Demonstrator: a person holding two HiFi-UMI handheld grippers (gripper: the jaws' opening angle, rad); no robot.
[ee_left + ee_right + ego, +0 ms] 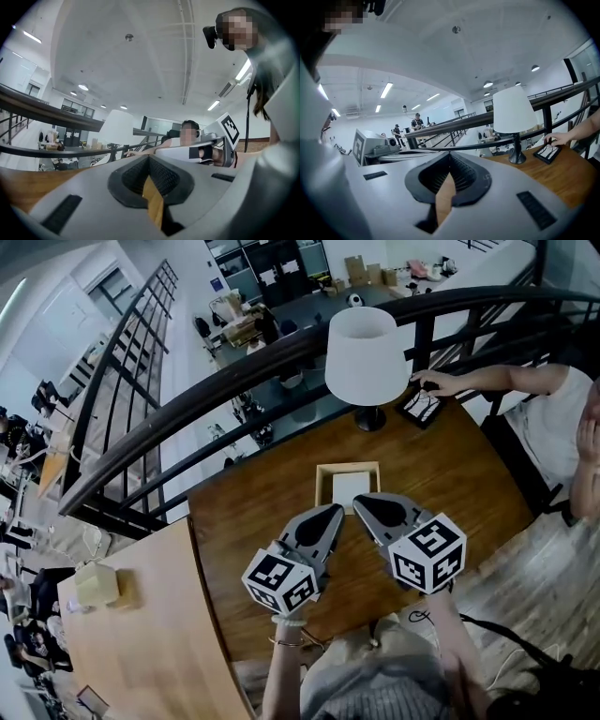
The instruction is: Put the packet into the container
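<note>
A square wooden container [322, 486] sits mid-table on the dark wooden table [262, 521], and a flat white packet [350, 487] lies inside it. Both grippers hover just in front of the container, tips angled toward each other. My left gripper [335, 511] is shut and holds nothing; in the left gripper view its pads [149, 157] meet, with only table wood showing below them. My right gripper [359, 503] is also shut and empty, and its pads [450, 154] touch at the tip.
A white-shaded lamp [366, 351] on a black base stands behind the container. A seated person at the right rests a hand [441, 382] on a black device [420, 407]. A dark railing [234, 371] runs behind the table. A lighter table [141, 634] at lower left bears a yellow box [97, 584].
</note>
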